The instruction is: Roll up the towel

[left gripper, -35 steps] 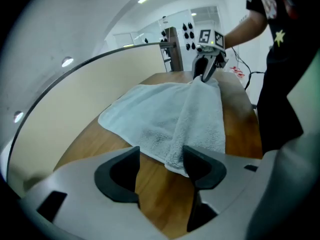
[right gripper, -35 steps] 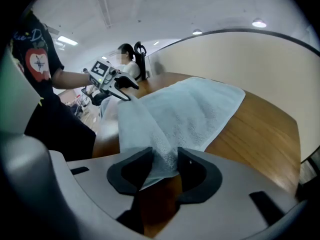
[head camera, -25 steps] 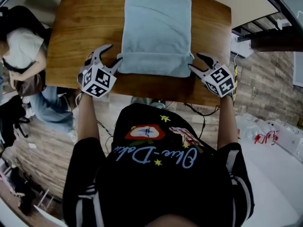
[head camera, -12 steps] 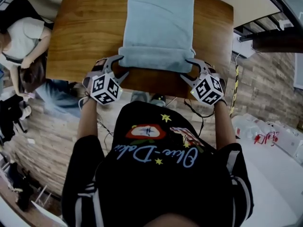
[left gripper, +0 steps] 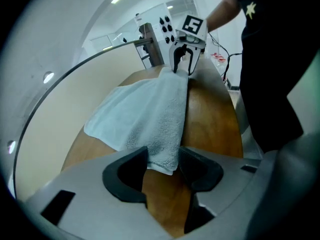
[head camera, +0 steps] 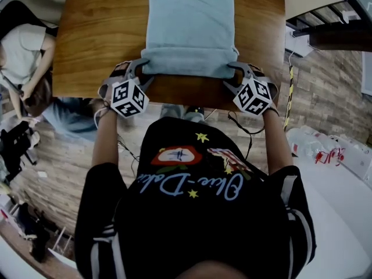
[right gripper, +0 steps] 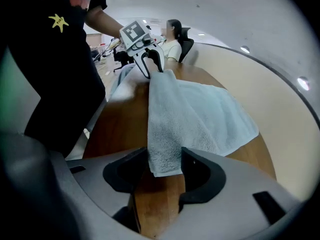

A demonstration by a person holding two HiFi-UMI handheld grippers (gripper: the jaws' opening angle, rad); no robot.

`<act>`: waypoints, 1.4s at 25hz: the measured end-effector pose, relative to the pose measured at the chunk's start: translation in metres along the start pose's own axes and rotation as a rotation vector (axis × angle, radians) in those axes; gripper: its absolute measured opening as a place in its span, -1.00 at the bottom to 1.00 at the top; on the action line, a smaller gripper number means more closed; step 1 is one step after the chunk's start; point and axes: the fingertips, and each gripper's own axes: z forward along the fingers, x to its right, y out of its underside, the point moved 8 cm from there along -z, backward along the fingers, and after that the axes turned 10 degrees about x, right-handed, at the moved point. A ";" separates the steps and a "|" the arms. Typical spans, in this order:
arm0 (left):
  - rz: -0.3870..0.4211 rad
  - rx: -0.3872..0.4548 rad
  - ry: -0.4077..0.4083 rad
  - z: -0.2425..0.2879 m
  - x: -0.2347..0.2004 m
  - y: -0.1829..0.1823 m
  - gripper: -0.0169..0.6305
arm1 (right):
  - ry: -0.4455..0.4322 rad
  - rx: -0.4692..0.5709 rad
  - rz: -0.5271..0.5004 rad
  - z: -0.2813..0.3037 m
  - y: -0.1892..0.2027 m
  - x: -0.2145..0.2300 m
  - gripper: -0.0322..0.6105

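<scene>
A light blue towel (head camera: 189, 22) lies on the wooden table (head camera: 99, 34), its near edge turned over into a thick fold (head camera: 189, 63). My left gripper (head camera: 139, 70) is at the fold's left end and my right gripper (head camera: 237, 71) at its right end. In the left gripper view the fold's end (left gripper: 162, 149) fills the gap of the left gripper (left gripper: 163, 156); the jaws are closing and both pads touch it. In the right gripper view the other end (right gripper: 164, 154) sits the same way in the right gripper (right gripper: 164, 160), which is shut on it.
The table's near edge (head camera: 186, 100) runs just under both grippers, with cables hanging below it. A seated person (head camera: 23, 57) is beside the table's left end. White packages (head camera: 325, 153) lie on the floor at the right.
Both grippers have moved inward from beside the towel's near corners onto the two ends of the fold and have rolled upright. The towel's fold looks unchanged.
</scene>
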 end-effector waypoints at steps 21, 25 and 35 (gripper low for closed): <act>-0.046 0.039 0.048 -0.027 0.027 0.005 -0.83 | -0.078 0.092 0.100 -0.025 -0.004 -0.031 -0.85; -0.079 0.051 0.085 -0.039 0.032 0.003 -0.83 | -0.136 0.119 0.146 -0.033 -0.007 -0.040 -0.85; -0.180 0.057 0.193 -0.036 0.003 -0.001 -0.83 | -0.176 0.225 0.401 -0.045 -0.008 -0.009 -0.85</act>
